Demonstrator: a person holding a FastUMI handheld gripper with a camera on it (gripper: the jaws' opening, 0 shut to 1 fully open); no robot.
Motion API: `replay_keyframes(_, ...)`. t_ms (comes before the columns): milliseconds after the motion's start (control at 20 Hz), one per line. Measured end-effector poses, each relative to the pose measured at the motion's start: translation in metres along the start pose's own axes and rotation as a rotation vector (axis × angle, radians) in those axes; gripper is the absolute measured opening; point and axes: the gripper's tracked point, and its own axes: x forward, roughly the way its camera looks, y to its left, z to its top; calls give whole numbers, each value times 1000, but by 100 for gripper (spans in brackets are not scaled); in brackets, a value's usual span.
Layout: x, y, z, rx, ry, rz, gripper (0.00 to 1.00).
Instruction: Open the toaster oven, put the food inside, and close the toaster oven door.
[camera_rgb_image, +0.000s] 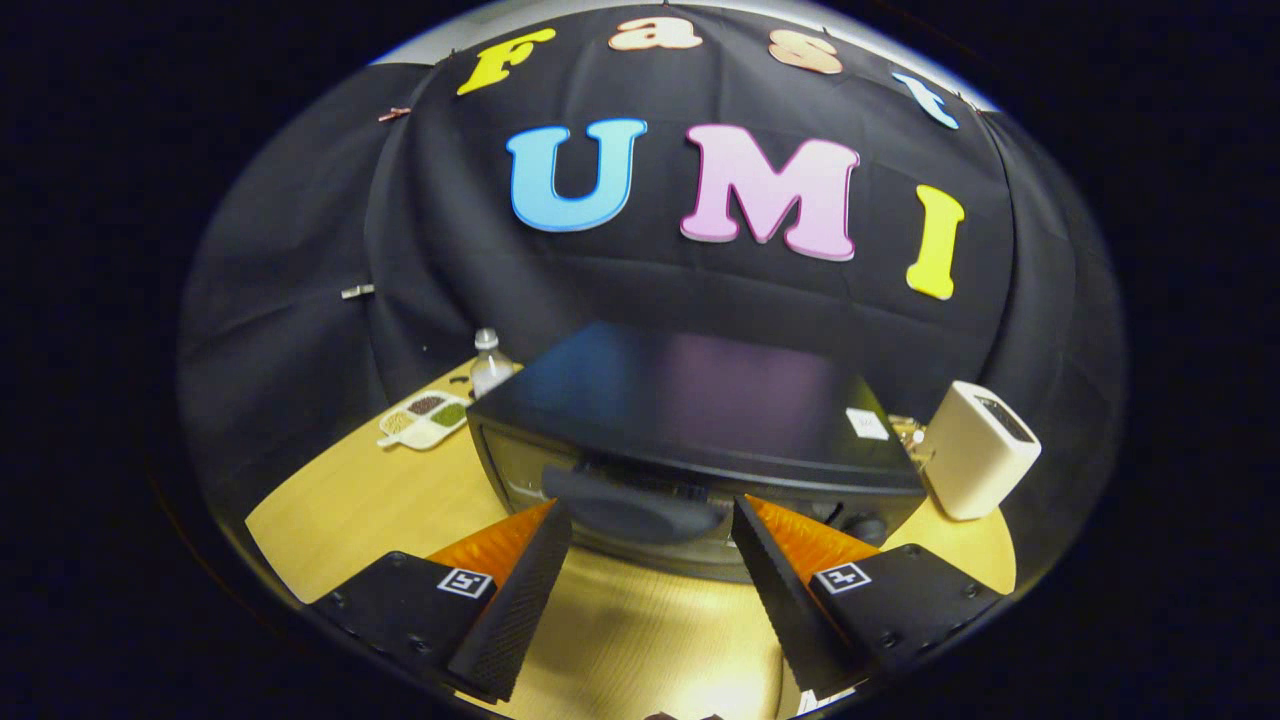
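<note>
On the wooden table (330, 510), the black toaster oven (690, 440) sits at twelve o'clock just ahead of my gripper (650, 525), fingers spread apart around its door handle (630, 510), gripping nothing.

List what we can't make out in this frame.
- Oven door state: gripper view, the front sits low behind the open gripper and its fingers; closed or ajar is unclear.
- Oven knobs: partly hidden by the one finger.
- Tray contents: too small to identify.
- Bottle: lower part hidden by the oven.
- Items between the oven and the white box: too small and blocked.
</note>
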Motion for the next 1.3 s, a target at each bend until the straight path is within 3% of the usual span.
replay_keyframes(300,-68,-23,92,-36,-221,-18,98)
replay_keyframes(400,-94,-32,104,-26,-262,-28,98)
replay_keyframes(650,-151,-69,104,27,-311,-123,98)
replay_keyframes(850,-169,-87,87,82,-311,-196,98)
replay_keyframes(1300,-171,-78,82,119,-296,-203,98)
